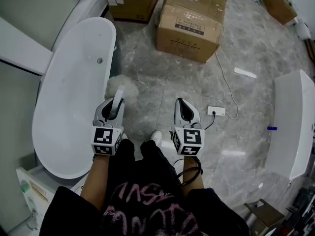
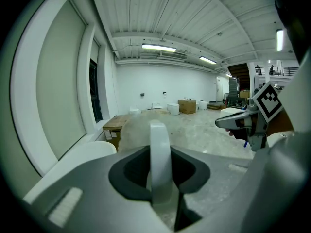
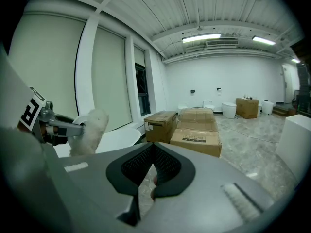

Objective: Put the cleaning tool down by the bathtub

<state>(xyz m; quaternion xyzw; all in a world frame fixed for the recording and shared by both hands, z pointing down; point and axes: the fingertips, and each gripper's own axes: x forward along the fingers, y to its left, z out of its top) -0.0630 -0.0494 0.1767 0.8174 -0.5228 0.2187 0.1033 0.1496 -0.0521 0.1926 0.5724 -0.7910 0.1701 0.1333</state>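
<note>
Jaws of the left gripper [image 2: 160, 181] are clamped on the white handle of the cleaning tool [image 2: 159, 149]. Its fluffy white head [image 1: 121, 86] shows just beside the rim of the white bathtub [image 1: 69, 102], which fills the left of the frame in the head view, with the grey marble floor [image 1: 162, 77] behind it. Jaws of the right gripper [image 3: 152, 178] are pressed together with nothing between them. It is held at centre frame, level with the left one. Cardboard boxes [image 1: 189, 18] stand along the top of the frame, well apart from both.
</note>
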